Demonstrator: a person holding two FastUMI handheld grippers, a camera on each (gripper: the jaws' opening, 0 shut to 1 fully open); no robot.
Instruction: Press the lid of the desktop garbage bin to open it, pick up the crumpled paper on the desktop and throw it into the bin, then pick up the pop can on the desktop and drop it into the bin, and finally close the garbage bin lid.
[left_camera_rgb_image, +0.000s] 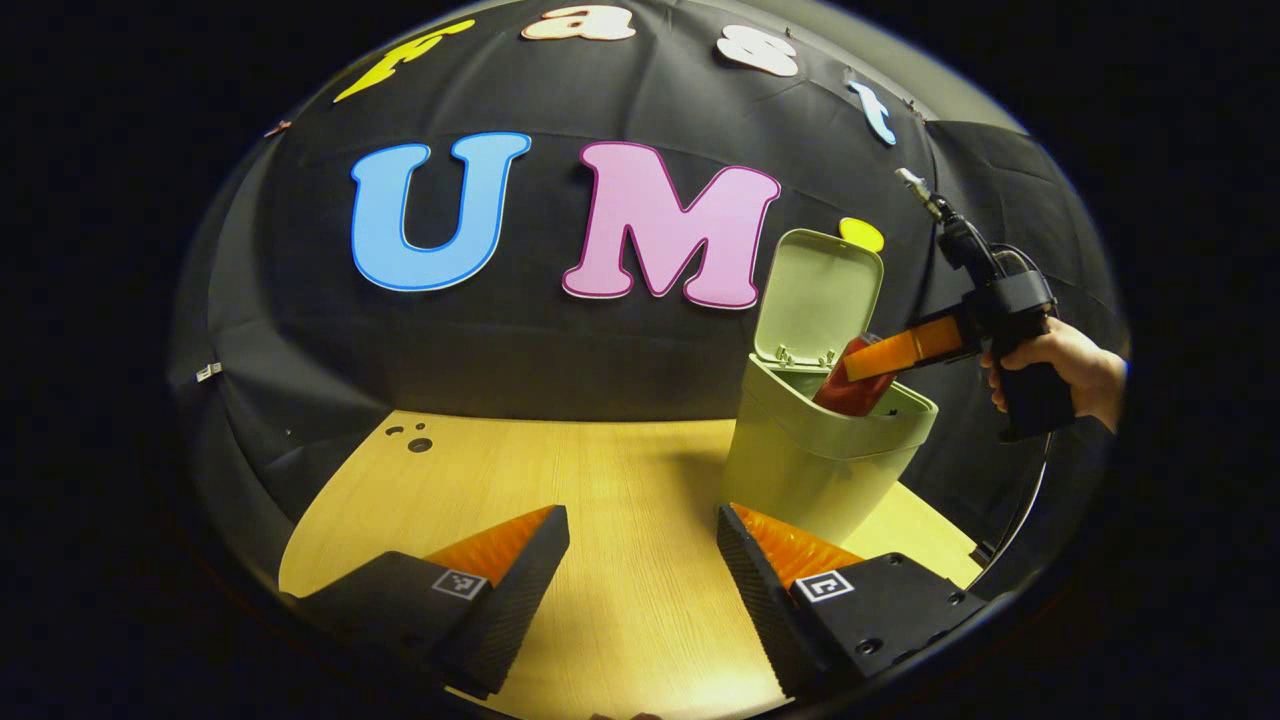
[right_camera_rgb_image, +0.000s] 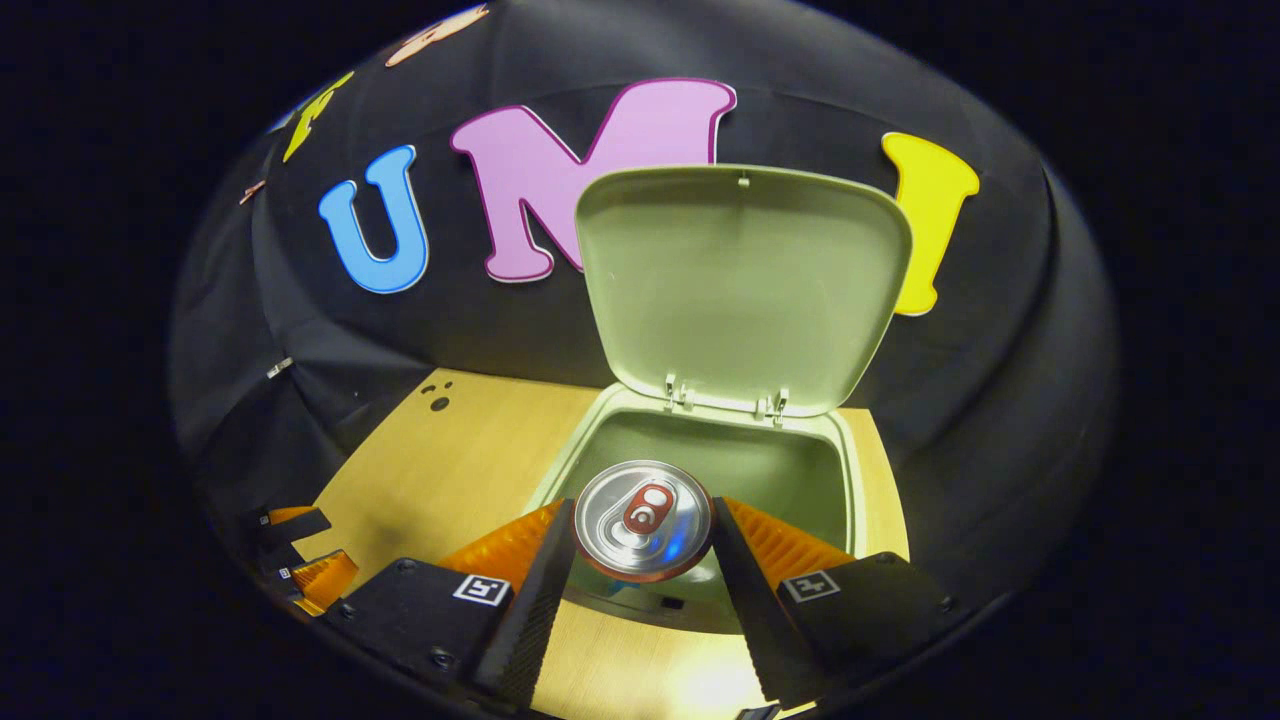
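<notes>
The tabletop (left_camera_rgb_image: 620, 470) carries the green bin (right_camera_rgb_image: 700, 450), lid (right_camera_rgb_image: 740, 280) upright and open, ahead of both grippers. The right gripper (right_camera_rgb_image: 642, 545) fingers pinch the pop can (right_camera_rgb_image: 642, 520) over the bin's mouth. The left gripper (left_camera_rgb_image: 642, 545) fingers are spread, holding nothing.

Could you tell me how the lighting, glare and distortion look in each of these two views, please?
Left gripper view: fisheye bends the wooden desktop edge; the green bin casts a soft shadow to its left. Right gripper view: glare sits on the desktop near the bottom, the pop can top shines, and the raised lid looks bowed yet sharp.
</notes>
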